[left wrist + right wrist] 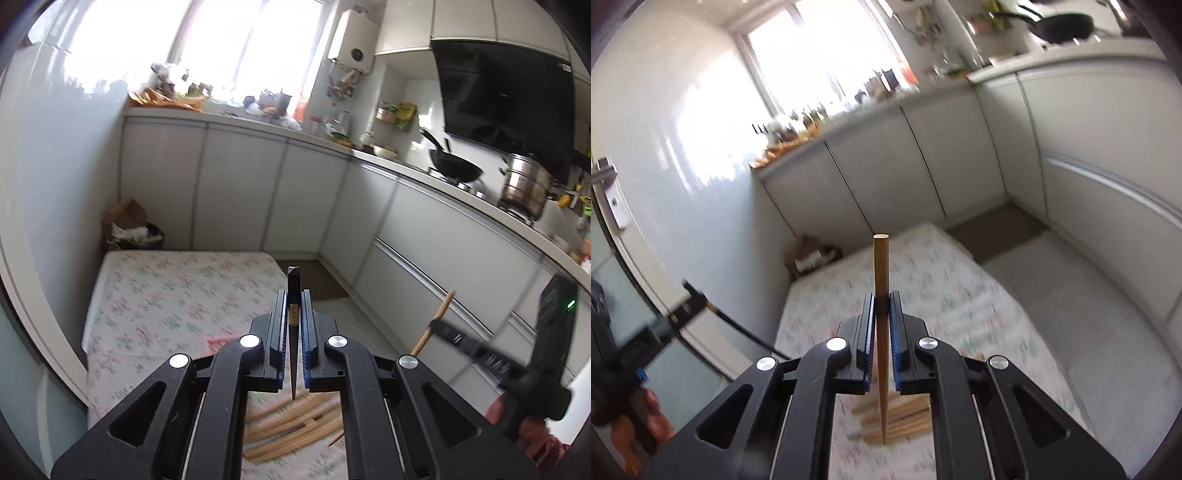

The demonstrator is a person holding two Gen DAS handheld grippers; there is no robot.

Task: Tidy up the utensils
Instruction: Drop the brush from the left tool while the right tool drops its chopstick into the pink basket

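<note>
My left gripper (294, 295) is shut on a black chopstick (293, 332) that stands along the fingers, its square end up and its thin tip down. My right gripper (882, 297) is shut on a brown wooden chopstick (880, 295), also upright between the blue pads. Below both grippers, a heap of several light wooden chopsticks (291, 428) lies on the flowered tablecloth (166, 295). In the left wrist view the right gripper (436, 325) shows at the right with its wooden chopstick (439, 314). The left gripper (689, 299) with the black chopstick (746, 334) appears at the left of the right wrist view.
The table stands in a kitchen corner between a glossy wall (55, 184) and white cabinets (236, 184). A bin with a paper bag (129, 225) sits behind the table. On the counter are a wok (454, 166) and a steel pot (524, 188). A hand (532, 432) holds the right gripper.
</note>
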